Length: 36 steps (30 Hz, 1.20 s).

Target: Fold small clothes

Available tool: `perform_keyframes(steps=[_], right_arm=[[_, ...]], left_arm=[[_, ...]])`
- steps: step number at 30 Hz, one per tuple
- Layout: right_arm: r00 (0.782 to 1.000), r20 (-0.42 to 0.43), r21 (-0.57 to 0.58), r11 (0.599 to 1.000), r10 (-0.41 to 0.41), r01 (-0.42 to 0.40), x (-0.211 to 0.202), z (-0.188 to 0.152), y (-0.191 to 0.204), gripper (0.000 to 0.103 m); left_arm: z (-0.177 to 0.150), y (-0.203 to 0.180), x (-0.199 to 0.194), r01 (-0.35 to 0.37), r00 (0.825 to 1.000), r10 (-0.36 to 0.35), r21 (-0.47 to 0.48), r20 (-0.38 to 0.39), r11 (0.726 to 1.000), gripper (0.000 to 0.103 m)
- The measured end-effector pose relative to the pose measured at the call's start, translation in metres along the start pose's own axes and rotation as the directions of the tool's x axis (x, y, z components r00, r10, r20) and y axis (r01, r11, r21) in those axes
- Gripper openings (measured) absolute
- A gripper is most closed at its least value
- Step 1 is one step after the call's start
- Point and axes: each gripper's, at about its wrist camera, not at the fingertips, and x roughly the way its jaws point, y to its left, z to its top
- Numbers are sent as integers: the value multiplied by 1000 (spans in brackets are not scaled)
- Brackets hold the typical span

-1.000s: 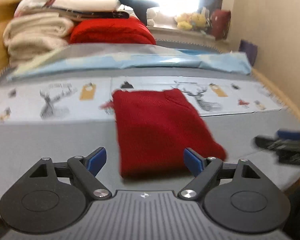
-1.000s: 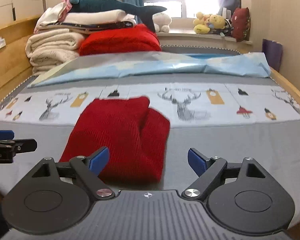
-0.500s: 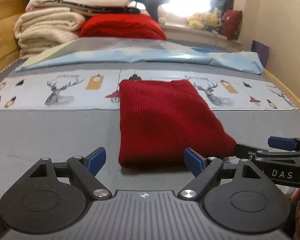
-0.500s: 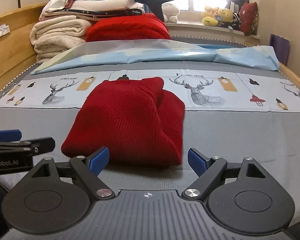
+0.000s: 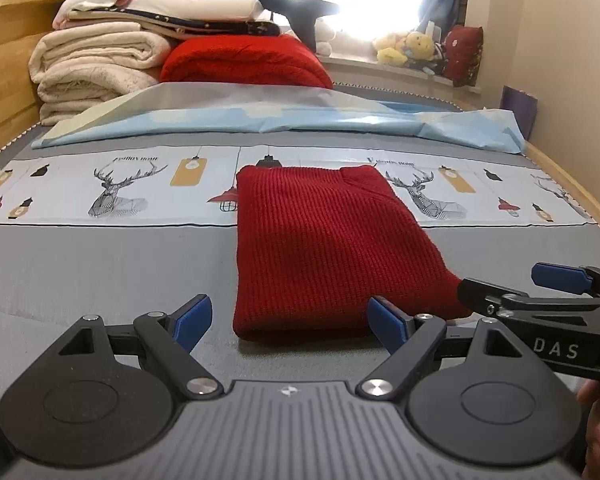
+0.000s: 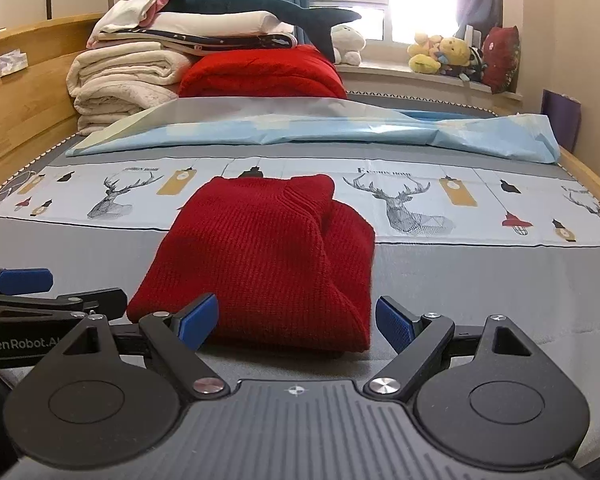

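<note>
Left wrist view shows the red knit garment [image 5: 324, 256] lying folded on the grey bed cover [image 5: 100, 264], its near edge just ahead of and between the fingers of the left gripper [image 5: 288, 322], which stand wide apart and hold nothing. From the right wrist view, the right gripper [image 6: 296, 322] is likewise spread and empty, with the garment's near right corner ahead of its gap and a second layer bulging out on the right side. Whether either fingertip touches the cloth I cannot quite tell; they look just short of it. The risk, as I judge it: pinching only the top layer at that bulging side would pull the stack apart, and lifting unevenly with both grippers would skew the fold.
</note>
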Motion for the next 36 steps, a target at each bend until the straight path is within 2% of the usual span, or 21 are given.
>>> perform_keyframes(steps=[36], right_arm=[[1000, -19, 10, 1000, -18, 19, 8, 2, 9, 86]], left_arm=[[1, 8, 8, 14, 1000, -15, -27, -25, 1000, 89]])
